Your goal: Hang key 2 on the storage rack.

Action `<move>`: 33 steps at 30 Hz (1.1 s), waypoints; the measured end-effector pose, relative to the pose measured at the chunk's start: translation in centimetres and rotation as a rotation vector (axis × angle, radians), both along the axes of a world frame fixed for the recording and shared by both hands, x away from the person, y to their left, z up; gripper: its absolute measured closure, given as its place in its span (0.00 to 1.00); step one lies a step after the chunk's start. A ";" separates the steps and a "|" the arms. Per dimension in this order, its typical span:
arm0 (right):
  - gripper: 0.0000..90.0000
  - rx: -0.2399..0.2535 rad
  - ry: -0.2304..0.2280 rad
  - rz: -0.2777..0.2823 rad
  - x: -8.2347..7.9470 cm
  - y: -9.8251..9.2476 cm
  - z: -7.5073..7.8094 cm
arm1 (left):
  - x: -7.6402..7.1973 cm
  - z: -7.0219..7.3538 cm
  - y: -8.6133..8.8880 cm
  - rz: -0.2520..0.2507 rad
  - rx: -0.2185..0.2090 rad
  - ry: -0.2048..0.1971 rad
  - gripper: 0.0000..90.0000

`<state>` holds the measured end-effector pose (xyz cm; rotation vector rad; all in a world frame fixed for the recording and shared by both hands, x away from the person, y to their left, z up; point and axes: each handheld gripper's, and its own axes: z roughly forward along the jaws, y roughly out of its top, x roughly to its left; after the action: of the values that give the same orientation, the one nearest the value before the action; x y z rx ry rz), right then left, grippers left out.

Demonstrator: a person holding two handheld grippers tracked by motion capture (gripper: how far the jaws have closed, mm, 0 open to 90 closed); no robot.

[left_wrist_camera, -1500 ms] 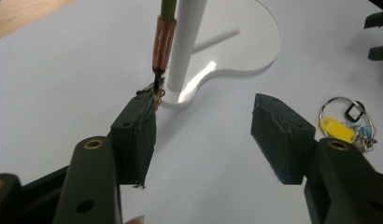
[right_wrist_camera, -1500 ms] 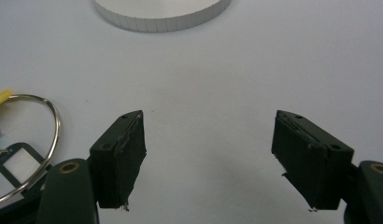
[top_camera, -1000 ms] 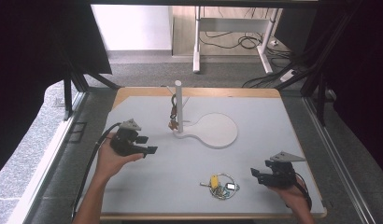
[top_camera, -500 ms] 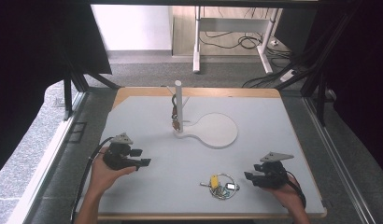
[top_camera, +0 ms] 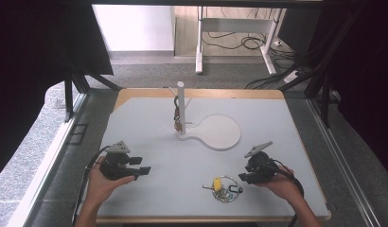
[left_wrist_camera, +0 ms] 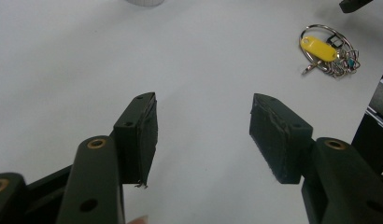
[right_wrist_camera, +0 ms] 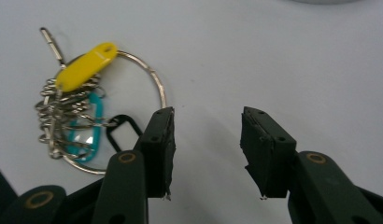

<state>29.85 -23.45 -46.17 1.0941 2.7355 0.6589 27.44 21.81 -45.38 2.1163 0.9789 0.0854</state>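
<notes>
While the grey tabletop (top_camera: 149, 123) and its white stand (top_camera: 181, 111) are unchanged, the right gripper (top_camera: 246, 178) has slid in beside the key ring (top_camera: 222, 189), its empty jaws just narrowing, probably to grasp; the left gripper (top_camera: 144, 170) waits, jaws wide and empty.

High cam looks down; gripper cams close, share key ring (left_wrist_camera: 327, 51).

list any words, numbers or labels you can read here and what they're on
There is no readable text in these pictures.
yellow key tag: its face looks blank.
teal key tag: it has a clear window, and nothing legible shows in it.
black key tag: no marking can be made out.
white stand: plain, with no label.
</notes>
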 end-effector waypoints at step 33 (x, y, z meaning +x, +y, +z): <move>0.95 -0.287 0.254 0.068 2.5 6.4 -1.6 | -0.5 -0.9 0.1 -0.001 0.023 0.033 0.46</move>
<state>32.34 -17.03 -47.82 1.0843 2.9662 0.1301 26.98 21.93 -46.23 2.1453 1.0012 0.0617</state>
